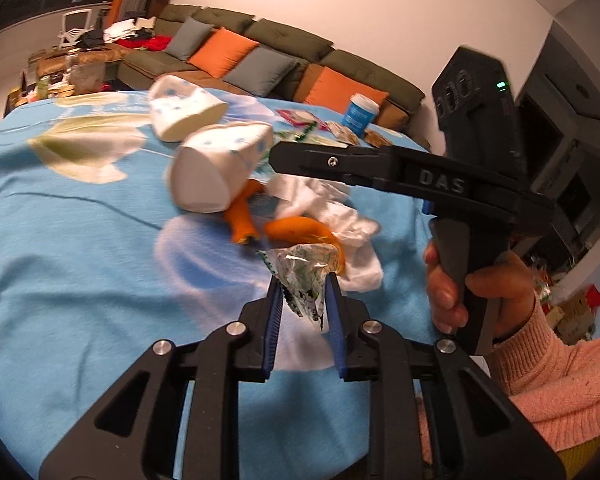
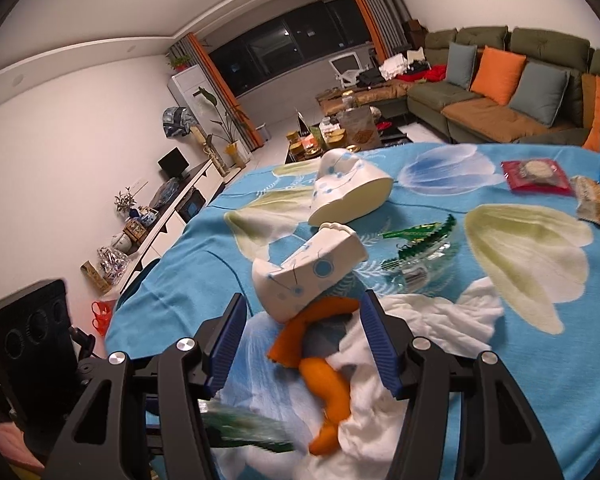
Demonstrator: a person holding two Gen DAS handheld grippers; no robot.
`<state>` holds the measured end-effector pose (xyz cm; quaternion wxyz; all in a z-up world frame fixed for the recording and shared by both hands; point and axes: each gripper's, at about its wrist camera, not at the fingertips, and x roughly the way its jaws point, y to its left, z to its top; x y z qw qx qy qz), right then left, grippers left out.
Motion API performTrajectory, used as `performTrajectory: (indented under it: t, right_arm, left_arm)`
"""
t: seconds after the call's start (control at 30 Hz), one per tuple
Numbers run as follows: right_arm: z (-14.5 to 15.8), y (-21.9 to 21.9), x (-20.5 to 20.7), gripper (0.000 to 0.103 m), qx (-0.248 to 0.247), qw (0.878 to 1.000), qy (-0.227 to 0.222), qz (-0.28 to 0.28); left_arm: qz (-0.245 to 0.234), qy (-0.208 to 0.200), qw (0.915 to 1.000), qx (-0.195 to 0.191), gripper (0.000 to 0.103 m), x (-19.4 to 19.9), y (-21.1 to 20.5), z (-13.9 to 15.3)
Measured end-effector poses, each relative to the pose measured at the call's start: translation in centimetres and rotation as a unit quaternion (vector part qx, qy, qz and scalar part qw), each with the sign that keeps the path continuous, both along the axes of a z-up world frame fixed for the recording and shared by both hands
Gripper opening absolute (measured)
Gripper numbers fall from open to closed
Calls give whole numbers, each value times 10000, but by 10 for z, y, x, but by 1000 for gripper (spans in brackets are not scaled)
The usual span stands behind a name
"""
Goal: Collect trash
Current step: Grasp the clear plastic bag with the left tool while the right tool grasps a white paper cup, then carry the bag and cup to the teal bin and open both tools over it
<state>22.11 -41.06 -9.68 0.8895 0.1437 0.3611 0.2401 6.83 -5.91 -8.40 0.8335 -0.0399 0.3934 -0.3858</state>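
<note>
Living room, worktop under blue floral cloth. Left tool [image 1: 303,300] pinching a foil wrapper [image 1: 306,280], lifted near the front edge. Right tool [image 2: 302,340] spread, orange peels [image 2: 324,364] directly ahead between its fingers, on white tissue [image 2: 432,328].

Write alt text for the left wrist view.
The left tool grips a crumpled green-and-white wrapper above a blue floral tablecloth. Beyond lie orange peels, white tissues and two overturned paper cups; the right tool reaches in from the right.

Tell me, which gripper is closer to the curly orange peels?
Right. The right gripper hangs open straight over the orange peels; the left gripper sits just short of them, pinching a crinkly green-and-white wrapper.
</note>
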Motion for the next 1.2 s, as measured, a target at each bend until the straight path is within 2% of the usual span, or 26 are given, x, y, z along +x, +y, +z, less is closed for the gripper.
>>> performTrajectory:
  t: [0.07,0.43,0.53,0.6,0.77,1.03,1.2]
  right_arm:
    - [-3,1,8,64,20,9998,138,-120]
    - [-21,-3,48,63,721,9936,750,-440]
    - [-25,-7,51,49,894,9912,827,-517]
    - [-26,-8,52,46,957,9902,864,-534]
    - [-26,-9,52,32,1060,9895,861,-481]
    - [-13,9,42,26,964,9930,644,-202]
    - [-3,24,39,26,971,9939,523,49]
  left_arm:
    - [161,-56,9999,25,22,-1,9,2]
    - [988,-239,9948,63,22,-4,67,11]
    - [1199,-266,9924,88,22,-3,82,13]
    - [1310,-251,9911,55,22,-2,92,16]
    - [1542,-268,9877,27,22,-1,109,19]
    - [1799,-303,9832,3,22,-1,132,21]
    - [2007,-373,9789,-24,22,-2,146,25]
